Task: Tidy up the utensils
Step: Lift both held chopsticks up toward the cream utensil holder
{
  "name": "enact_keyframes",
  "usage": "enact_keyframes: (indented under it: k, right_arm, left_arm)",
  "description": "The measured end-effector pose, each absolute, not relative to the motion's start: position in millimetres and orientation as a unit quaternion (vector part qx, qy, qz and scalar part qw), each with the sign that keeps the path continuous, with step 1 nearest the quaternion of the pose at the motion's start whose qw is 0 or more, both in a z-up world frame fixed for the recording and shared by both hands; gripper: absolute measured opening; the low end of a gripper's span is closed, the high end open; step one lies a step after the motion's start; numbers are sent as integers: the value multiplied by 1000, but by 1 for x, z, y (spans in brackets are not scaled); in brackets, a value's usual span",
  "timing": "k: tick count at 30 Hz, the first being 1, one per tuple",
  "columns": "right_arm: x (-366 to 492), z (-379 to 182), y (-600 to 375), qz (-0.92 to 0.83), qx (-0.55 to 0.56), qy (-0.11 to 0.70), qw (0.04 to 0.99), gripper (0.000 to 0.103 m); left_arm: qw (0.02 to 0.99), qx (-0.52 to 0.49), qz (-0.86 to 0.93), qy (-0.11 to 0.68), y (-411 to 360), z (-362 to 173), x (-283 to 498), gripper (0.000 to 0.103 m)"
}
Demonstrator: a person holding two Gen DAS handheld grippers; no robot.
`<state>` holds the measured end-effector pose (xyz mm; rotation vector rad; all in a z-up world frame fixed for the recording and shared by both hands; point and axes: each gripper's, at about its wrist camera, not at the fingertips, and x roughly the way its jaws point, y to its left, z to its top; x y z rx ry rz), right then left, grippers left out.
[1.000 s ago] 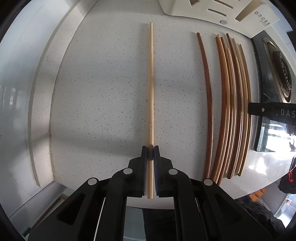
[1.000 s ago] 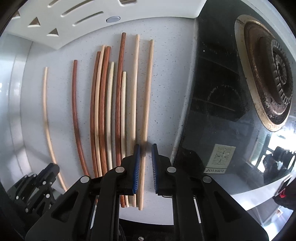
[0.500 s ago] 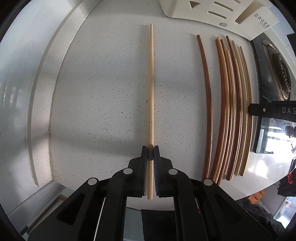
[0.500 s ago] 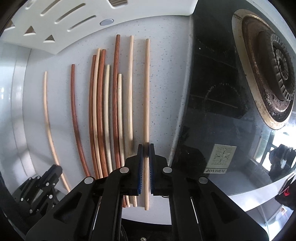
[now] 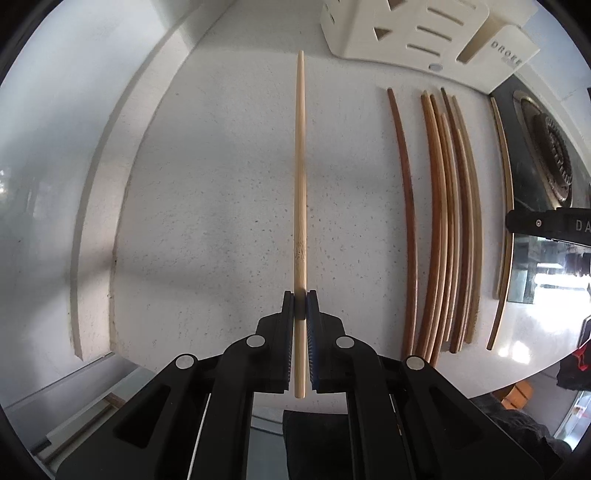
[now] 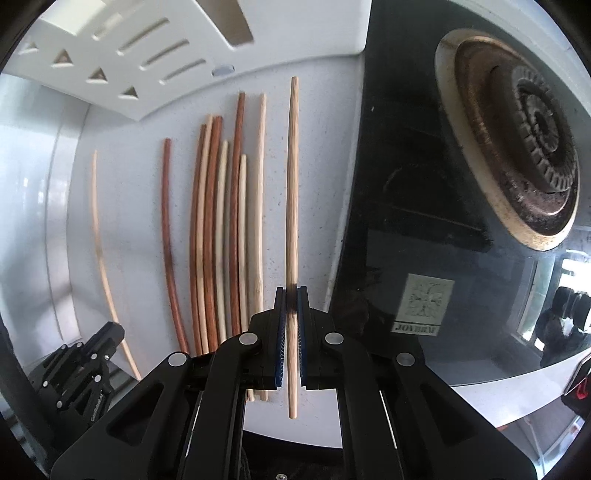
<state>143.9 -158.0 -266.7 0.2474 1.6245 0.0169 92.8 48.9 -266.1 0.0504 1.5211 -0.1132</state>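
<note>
My left gripper (image 5: 300, 304) is shut on a pale bamboo chopstick (image 5: 300, 177) that points away over the speckled white counter (image 5: 221, 206). To its right lies a single dark brown chopstick (image 5: 405, 192), then a bundle of several brown and pale chopsticks (image 5: 452, 221). My right gripper (image 6: 291, 299) is shut on another pale chopstick (image 6: 293, 184), held just above the counter, right of the same bundle (image 6: 221, 229). That lifted chopstick (image 5: 504, 206) and part of the right gripper show at the right edge of the left wrist view.
A cream utensil holder (image 5: 424, 33) with slots stands at the counter's far edge, also in the right wrist view (image 6: 147, 55). A black glass stove (image 6: 424, 206) with a brass burner (image 6: 524, 147) lies to the right. A white wall (image 5: 55, 166) borders the left.
The right gripper closed on the rightmost pale chopstick and lifted it away from the bundle. The left gripper rose slightly with its chopstick still clamped.
</note>
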Motion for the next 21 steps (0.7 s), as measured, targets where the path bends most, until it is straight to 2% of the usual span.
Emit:
enact_keyframes:
  k: [21]
  right_arm:
    - [98, -164, -188, 41, 87, 584, 806, 7]
  left_arm:
    - [842, -18, -47, 538, 61, -179, 48, 6]
